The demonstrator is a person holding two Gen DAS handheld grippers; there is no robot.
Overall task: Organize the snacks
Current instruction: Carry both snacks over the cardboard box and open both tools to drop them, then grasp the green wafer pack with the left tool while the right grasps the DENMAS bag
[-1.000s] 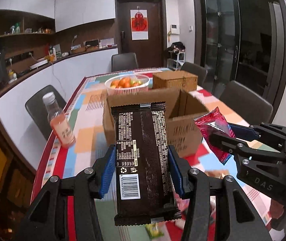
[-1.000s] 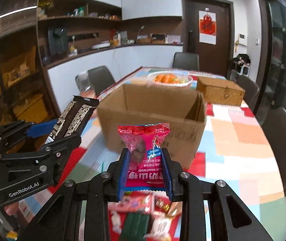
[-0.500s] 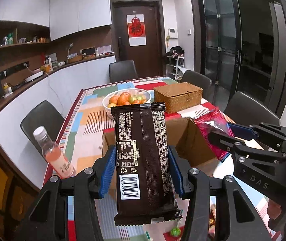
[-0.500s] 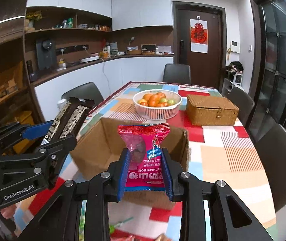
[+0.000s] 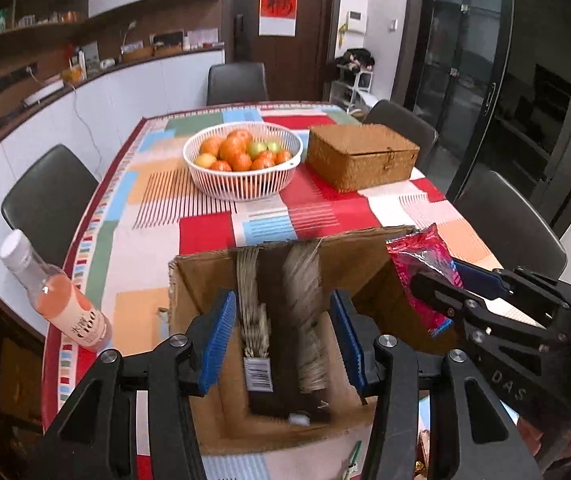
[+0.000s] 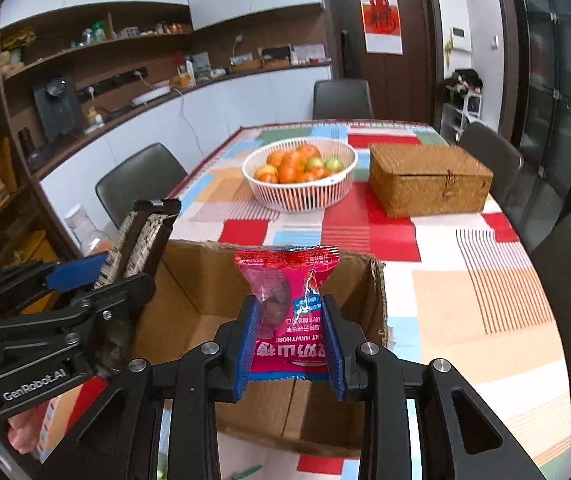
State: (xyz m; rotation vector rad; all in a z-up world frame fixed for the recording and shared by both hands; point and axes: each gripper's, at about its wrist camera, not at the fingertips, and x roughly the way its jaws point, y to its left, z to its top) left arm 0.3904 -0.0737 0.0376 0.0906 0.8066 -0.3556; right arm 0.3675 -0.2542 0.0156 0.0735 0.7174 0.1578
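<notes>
Snacks are seen at the open box (image 5: 201, 280), one in each gripper. Left of the box, a bottle (image 5: 57, 304) stands at the table's (image 5: 145, 240) left edge, tilted in the fisheye view and well apart from the box wall.

Over the box's opening, the bar (image 5: 273, 360) lies lengthwise between the blue pads of the left gripper (image 5: 281, 300). It is blurred, and a thin strip of cardboard shows on each side of it. The jaws are set about as wide as the bar, but whether they press on it cannot be told.

At the box's right wall, above its rim, the packet (image 6: 289, 280) is clamped upright by the right gripper (image 6: 289, 320), whose pads are closed narrowly on both its sides.

Beyond the box's far wall a bare stretch of cloth is left before the fruit basket (image 5: 241, 188) and, to its right, the wicker chest (image 5: 361, 160). Right of the box, open cloth runs to the table's right edge, where chairs stand close.
</notes>
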